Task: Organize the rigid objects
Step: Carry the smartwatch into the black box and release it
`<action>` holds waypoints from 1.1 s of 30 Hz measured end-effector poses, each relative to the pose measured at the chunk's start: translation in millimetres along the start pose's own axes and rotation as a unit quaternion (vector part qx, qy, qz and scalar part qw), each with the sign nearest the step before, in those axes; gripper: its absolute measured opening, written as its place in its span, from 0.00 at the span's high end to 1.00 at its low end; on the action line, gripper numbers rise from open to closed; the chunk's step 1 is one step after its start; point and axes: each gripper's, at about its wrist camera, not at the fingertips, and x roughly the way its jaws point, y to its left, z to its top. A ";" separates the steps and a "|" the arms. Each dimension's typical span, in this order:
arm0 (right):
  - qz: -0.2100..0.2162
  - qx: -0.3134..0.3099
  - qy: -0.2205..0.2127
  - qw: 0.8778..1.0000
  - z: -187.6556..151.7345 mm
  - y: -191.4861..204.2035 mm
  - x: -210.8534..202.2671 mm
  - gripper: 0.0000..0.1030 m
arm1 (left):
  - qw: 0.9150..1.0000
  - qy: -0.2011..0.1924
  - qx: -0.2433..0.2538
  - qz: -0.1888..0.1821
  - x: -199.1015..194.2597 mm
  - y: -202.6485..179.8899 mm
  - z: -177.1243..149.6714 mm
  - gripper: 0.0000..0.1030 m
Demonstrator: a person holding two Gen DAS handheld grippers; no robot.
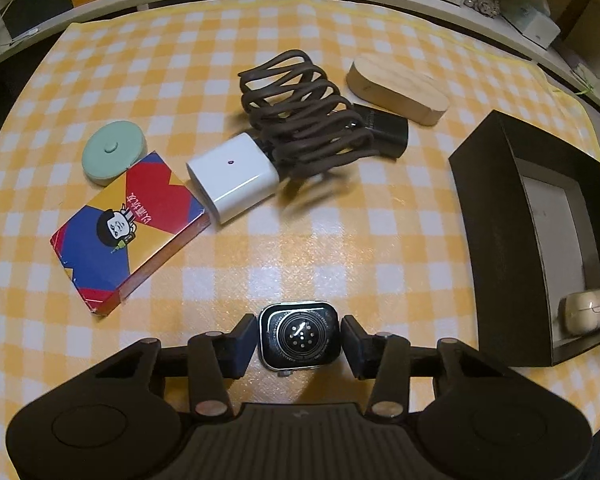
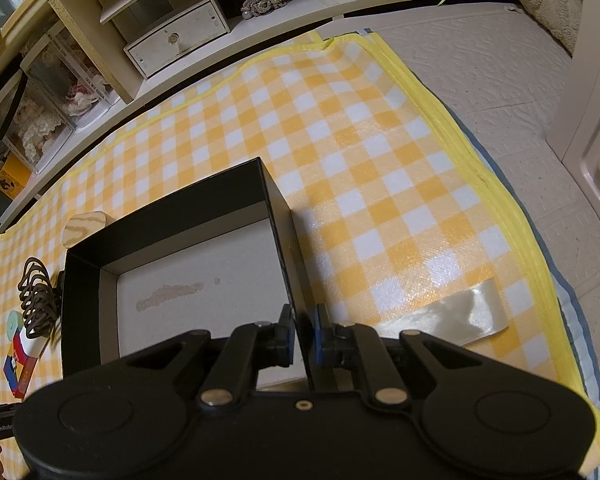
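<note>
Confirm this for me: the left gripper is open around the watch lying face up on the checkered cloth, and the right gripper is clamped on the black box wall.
One detail is wrong. In the left wrist view the watch lies face down, its sensor back showing. The rest holds: left gripper open around it on the checkered cloth, right gripper clamped on the black box wall.

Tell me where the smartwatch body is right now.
In the left wrist view, the smartwatch body lies face down on the checkered cloth, between the open fingers of the left gripper, left of the black box.
</note>
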 end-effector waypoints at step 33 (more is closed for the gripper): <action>0.003 -0.003 -0.001 1.000 -0.9 -0.9 -2.3 0.90 | 0.974 -0.038 0.009 -0.223 7.4 -178.2 42.1 0.55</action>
